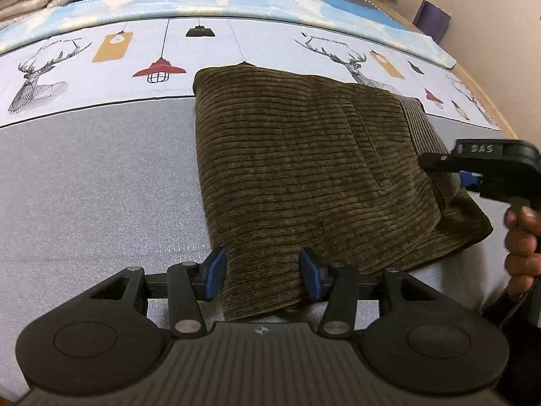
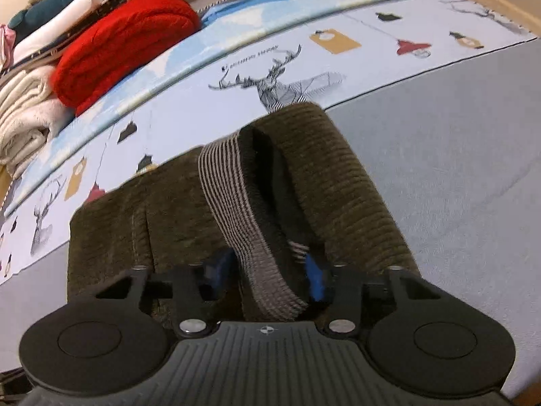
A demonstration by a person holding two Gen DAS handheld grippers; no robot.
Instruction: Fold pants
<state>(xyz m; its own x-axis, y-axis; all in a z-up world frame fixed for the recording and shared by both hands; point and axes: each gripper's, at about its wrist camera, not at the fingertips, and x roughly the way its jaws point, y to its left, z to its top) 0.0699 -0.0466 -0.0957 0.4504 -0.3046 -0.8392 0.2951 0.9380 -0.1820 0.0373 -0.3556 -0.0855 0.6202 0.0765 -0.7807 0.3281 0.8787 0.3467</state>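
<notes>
The pants point(image 1: 304, 169) lie folded on the bed point(image 1: 101, 186). My left gripper point(image 1: 262, 272) straddles the near hem, jaws apart; my right gripper point(image 2: 270, 270) seems clamped on the waistband point(image 2: 236, 203) — blurred, though. Next I'd close left, then lift both ends together.

"DAS" (raised letters) stands on the right gripper point(image 1: 439, 165).

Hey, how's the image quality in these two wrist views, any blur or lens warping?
Left wrist view: sharp, the pants show crisp ribs, though the fisheye bows the bedspread's stripe; lighting soft, no glare. Right wrist view: motion-blurred, the striped waistband and red sweater smear, and the right gripper pads look fuzzy.
</notes>
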